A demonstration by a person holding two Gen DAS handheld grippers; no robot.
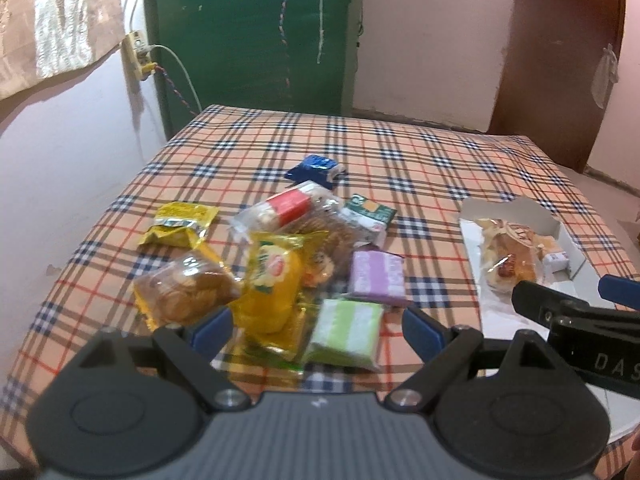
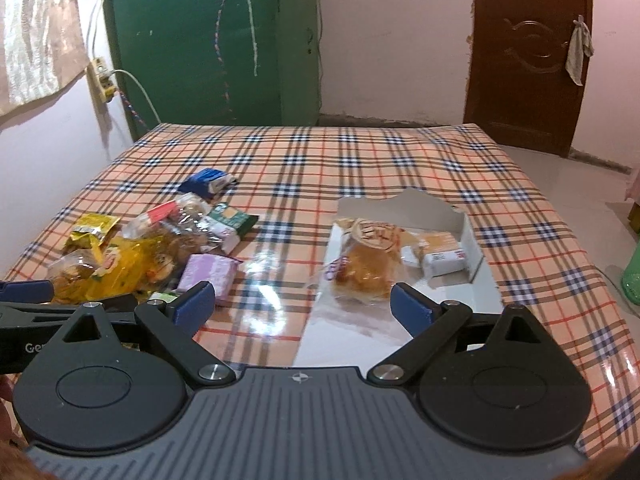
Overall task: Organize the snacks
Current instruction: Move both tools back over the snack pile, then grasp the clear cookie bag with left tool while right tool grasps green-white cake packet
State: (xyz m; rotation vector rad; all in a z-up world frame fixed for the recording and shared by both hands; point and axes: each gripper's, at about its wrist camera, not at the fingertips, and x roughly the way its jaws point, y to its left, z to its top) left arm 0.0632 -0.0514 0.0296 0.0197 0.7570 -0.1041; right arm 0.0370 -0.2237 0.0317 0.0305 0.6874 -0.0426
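The desk [image 1: 400, 152] carries a white box [image 2: 468, 236] (bun and small packs inside) with a snack pile [image 1: 280, 256] well apart, to its left. Left gripper [image 1: 316, 326] hangs wide open, empty, over the green pack [image 1: 346, 330]; right gripper [image 2: 300, 300] likewise, near the box. Close across the pack's short sides; its long axis appears to run toward the camera.

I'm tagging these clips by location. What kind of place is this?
Most likely a room in a home: a table under a plaid tablecloth, a carved wooden door with a cloth on its handle, and a curtain beside a wall socket.
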